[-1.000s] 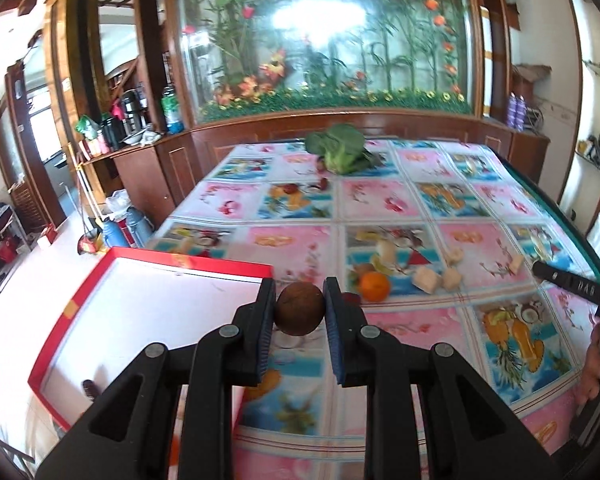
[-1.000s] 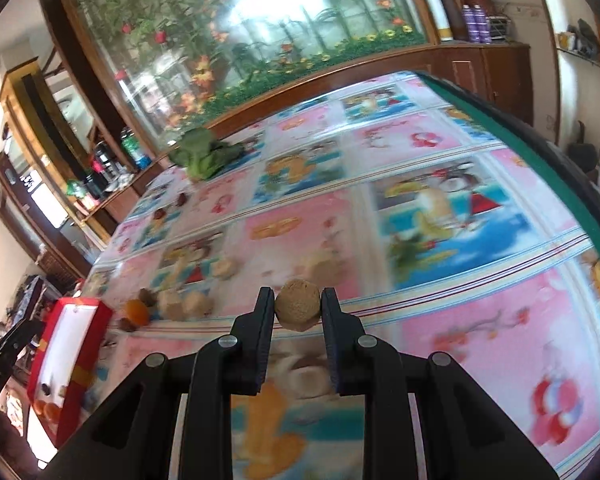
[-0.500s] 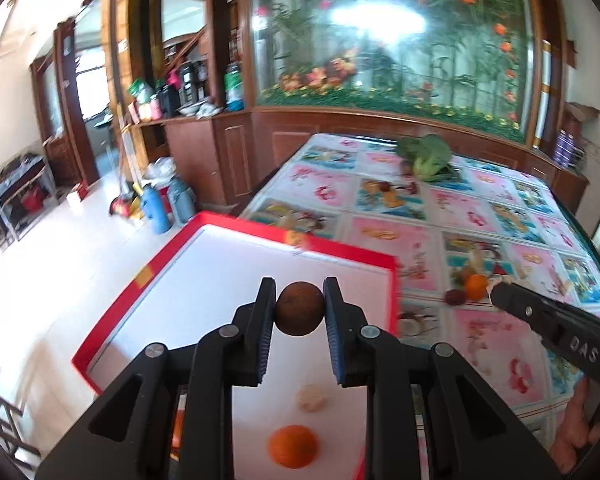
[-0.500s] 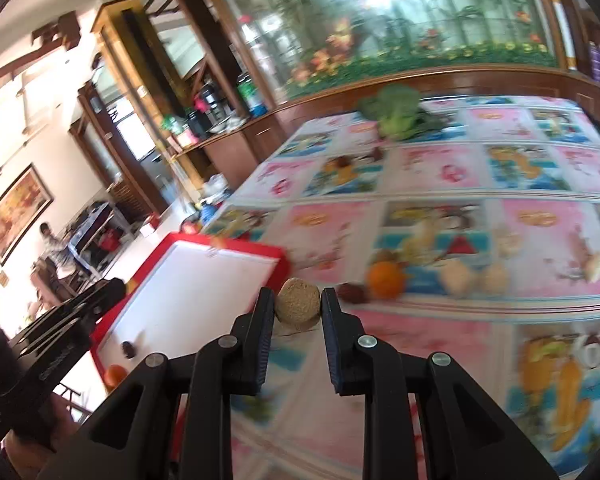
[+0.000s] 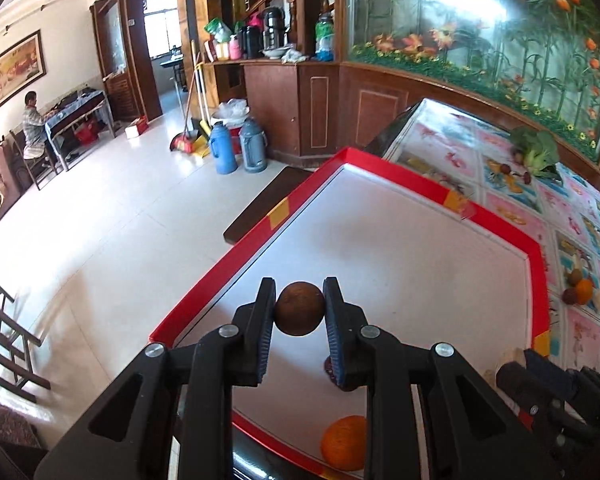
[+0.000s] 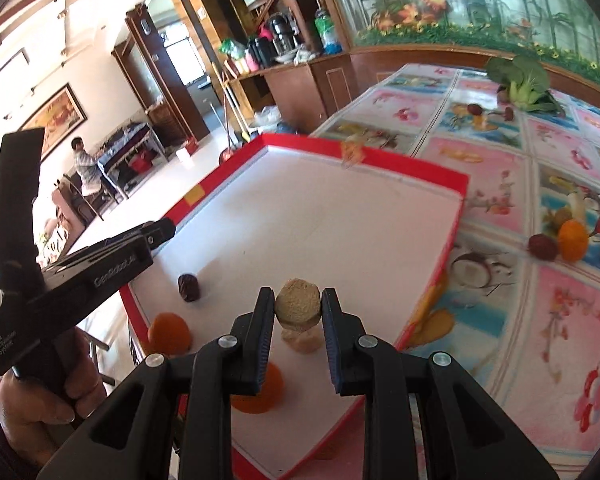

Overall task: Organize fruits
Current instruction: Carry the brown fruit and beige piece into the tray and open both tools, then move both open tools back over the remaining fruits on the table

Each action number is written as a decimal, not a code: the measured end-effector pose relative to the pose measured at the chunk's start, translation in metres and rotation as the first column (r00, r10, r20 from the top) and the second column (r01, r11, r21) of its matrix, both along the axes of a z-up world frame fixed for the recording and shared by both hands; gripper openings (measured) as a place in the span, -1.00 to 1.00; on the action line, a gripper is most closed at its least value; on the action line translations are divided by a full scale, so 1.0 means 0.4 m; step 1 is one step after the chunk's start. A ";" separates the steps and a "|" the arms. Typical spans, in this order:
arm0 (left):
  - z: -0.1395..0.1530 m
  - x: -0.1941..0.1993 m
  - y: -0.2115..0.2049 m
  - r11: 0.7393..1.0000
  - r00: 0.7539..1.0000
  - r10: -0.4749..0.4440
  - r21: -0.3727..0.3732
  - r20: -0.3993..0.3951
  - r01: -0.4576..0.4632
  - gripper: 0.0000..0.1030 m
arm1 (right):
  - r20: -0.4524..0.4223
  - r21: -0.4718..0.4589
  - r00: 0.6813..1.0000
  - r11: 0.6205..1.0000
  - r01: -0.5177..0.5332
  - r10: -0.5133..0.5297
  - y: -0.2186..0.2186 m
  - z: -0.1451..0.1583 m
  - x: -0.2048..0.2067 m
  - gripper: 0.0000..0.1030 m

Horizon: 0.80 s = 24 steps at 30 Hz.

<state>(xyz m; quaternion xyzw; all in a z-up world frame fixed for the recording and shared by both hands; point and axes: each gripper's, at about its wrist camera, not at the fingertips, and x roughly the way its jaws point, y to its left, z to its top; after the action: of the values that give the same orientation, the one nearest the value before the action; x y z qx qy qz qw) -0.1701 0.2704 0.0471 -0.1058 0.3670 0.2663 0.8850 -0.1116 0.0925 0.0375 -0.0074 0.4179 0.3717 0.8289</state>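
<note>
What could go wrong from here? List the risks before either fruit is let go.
1. The round brown fruit in the left gripper hangs near the red tray's outer rim; dropped, it might roll toward the floor side.
2. The tan fruit in the right gripper is above another pale piece and could bounce off it.

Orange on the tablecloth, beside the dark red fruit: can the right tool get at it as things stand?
Probably not yet. The right tool is shut on a tan fruit over the red tray. The orange lies uncovered on the cloth outside the tray, so the path looks free once the tool is emptied.
</note>
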 end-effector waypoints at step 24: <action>0.028 0.045 -0.213 0.989 0.990 -0.136 0.050 -0.040 0.138 0.72 | -0.007 0.128 0.962 0.954 0.273 -0.274 -0.351 0.032 0.091 -0.09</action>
<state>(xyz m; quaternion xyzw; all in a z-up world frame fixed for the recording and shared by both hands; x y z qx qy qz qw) -0.1522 0.1851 0.0585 -0.0521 0.3824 0.2161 0.8969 -0.0752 -0.0477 0.0505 0.1014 0.3856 0.2794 0.8735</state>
